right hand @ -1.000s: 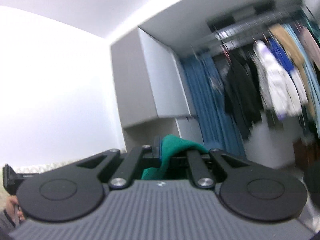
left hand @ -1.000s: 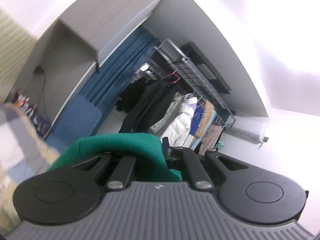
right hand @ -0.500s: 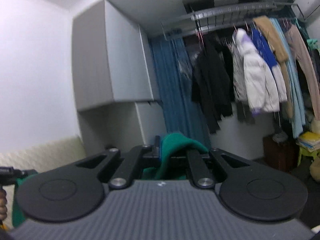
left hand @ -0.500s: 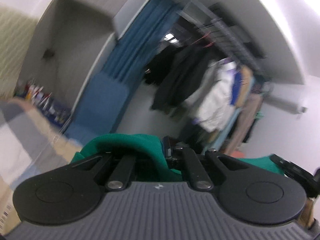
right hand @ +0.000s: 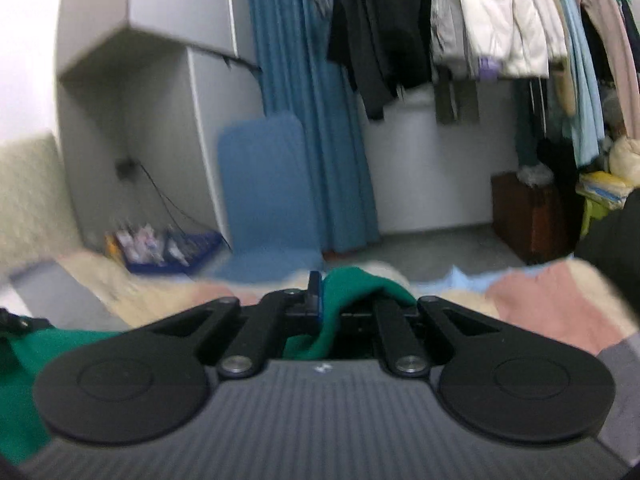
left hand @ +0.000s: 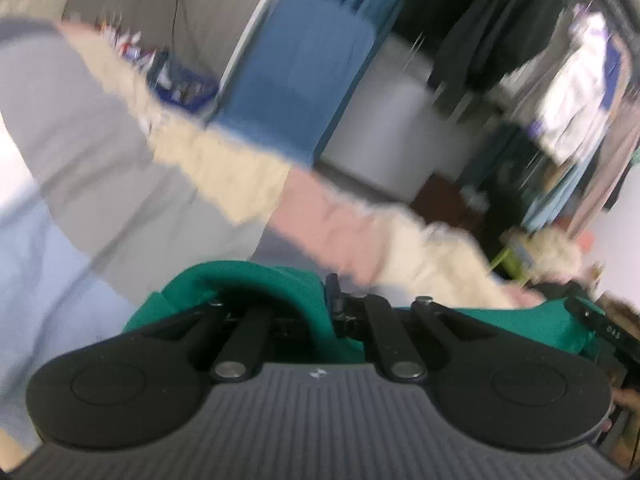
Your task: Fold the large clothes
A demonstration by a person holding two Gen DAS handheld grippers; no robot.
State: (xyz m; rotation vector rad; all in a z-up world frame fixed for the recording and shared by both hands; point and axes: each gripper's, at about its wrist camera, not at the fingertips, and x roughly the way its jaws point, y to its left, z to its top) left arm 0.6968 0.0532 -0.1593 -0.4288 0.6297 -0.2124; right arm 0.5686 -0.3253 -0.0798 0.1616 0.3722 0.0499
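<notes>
A green garment point(left hand: 256, 284) is pinched in my left gripper point(left hand: 333, 300), whose jaws are shut on a fold that bulges over the left finger. The same green garment point(right hand: 352, 284) is clamped in my right gripper point(right hand: 320, 296), also shut, with cloth draping over its right side. More green cloth point(right hand: 24, 380) stretches off to the left in the right wrist view, and toward the right edge point(left hand: 536, 324) in the left wrist view, where the other gripper's tip point(left hand: 600, 324) shows. Both grippers point down toward a patchwork blanket point(left hand: 120, 152) of grey, cream, pink and pale blue.
The patchwork blanket point(right hand: 544, 300) spreads ahead in the right wrist view. Behind it are a blue curtain point(right hand: 304, 120), a blue board point(right hand: 264, 192), a rack of hanging coats point(right hand: 480, 20), a brown box point(right hand: 528, 216) and a blue tray of small items point(right hand: 164, 248).
Both grippers have swung down from facing the ceiling and upper wall to facing the blanket and floor, carrying the green garment with them. Both stay shut on the cloth.
</notes>
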